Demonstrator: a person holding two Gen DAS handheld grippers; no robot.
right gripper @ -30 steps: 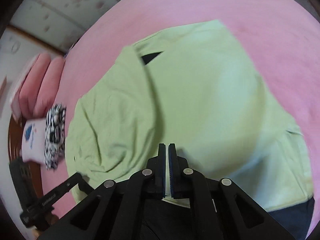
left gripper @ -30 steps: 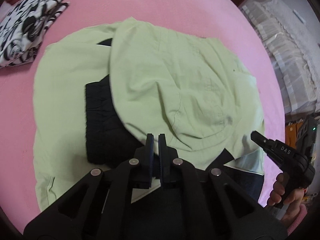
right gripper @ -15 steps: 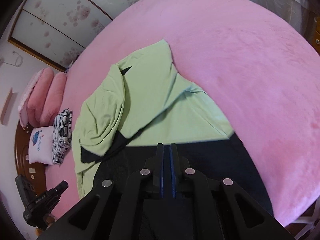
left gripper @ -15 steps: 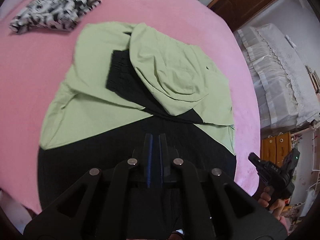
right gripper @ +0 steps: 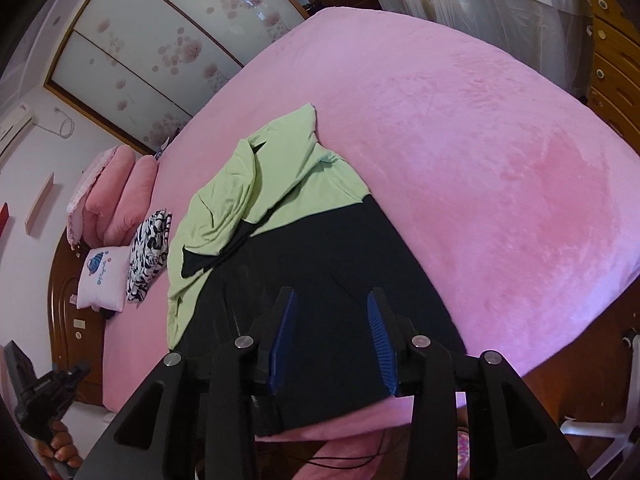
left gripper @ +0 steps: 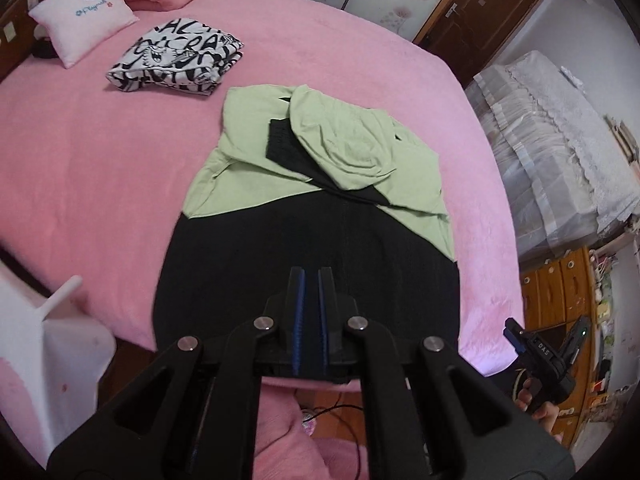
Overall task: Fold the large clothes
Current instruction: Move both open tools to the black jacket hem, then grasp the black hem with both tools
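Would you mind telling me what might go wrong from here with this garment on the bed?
The garment's black end reaches the bed's near edge, so it may slide off. The right claw's jaws have just been opening, with nothing pinched between them, so that side is unsupported. The bunched green hood could leave any further fold lumpy.

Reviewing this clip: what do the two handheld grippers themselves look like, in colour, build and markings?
Both are matte black plastic. Each has two flat fingers lined with ribbed blue pads, carried on angular linkage arms with triangular cut-outs and round silver pivot pins. That shows on the left gripper and the right gripper alike. Seen from the left wrist camera, the right one has a pistol-style handle, white lettering and a small green light.
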